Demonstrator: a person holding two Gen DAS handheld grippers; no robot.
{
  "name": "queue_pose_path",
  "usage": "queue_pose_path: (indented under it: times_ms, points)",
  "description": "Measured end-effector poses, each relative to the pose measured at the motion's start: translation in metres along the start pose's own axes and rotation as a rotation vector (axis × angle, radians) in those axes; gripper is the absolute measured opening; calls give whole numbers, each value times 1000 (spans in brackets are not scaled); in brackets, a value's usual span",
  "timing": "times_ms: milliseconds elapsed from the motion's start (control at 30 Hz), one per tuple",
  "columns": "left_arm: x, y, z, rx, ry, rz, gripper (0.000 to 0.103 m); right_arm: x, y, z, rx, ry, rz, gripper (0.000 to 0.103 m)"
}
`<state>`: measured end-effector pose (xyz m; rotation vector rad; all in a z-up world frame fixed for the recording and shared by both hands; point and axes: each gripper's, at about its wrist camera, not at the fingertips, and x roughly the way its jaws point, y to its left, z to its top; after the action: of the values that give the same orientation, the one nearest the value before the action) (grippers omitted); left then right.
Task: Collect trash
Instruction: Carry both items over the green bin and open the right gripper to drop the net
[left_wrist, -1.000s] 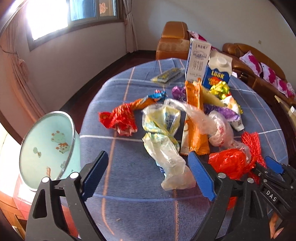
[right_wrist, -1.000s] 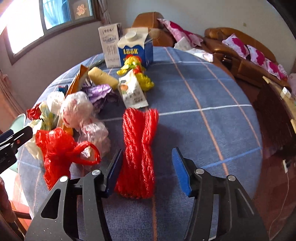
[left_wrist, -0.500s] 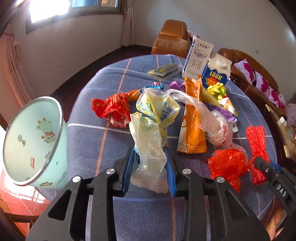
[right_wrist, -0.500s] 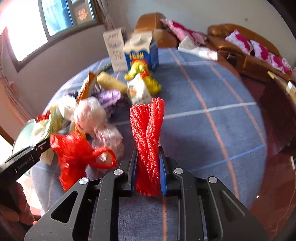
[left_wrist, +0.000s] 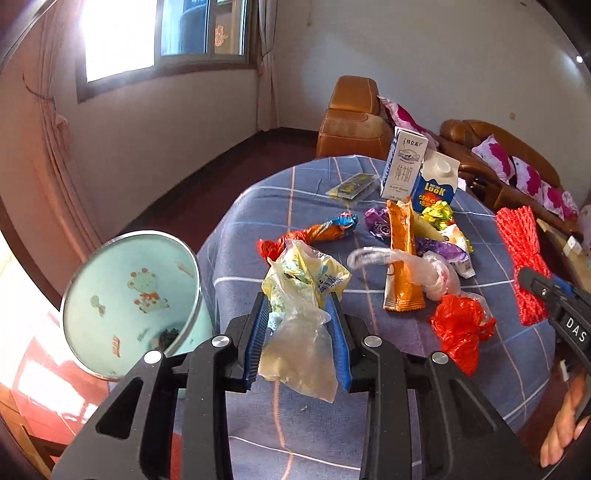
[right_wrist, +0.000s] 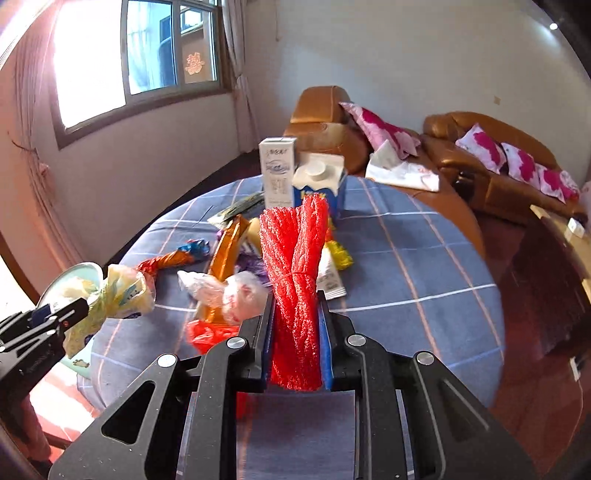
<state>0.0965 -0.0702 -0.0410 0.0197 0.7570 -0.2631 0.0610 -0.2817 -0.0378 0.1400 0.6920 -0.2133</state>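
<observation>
Both pieces of trash are now being held up off the table (left_wrist: 258, 206), whereas half a second ago they were only just being pinched while lying on the cloth. The yellowish plastic bag (left_wrist: 299, 314) is being squeezed between the fingers of the left gripper (left_wrist: 299, 332), hanging out past both ends of the pads. The red mesh net (right_wrist: 293, 280) is being clamped tight by the right gripper (right_wrist: 294, 336), sticking up ahead of its fingertips. So the grabs look done, and the carry to the mint bin (left_wrist: 129, 299), sitting just left of the left fingers, is probably being started.

Readable stuff ahead of the fingers: "LOOK" is being shown on the blue carton (left_wrist: 436, 184); the print on the white carton (left_wrist: 402, 168) is too small to make out. "DAS" is being shown on the right gripper's body.
</observation>
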Motion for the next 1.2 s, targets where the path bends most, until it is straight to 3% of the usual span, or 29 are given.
queue_pose_path:
  times_ms: [233, 433, 833, 1200]
  points:
    - [-14, 10, 2, -16, -44, -10, 30, -3, 14, 0, -33, -7, 2, 21]
    - [-37, 29, 9, -29, -88, 12, 29, -7, 38, 9, -70, -26, 53, 21]
    - [-70, 106, 12, -116, -133, 199, 29, -3, 116, 22, -169, -40, 184, 21]
    - [-80, 166, 7, -210, -145, 301, 29, 13, 193, 28, -264, -13, 291, 21]
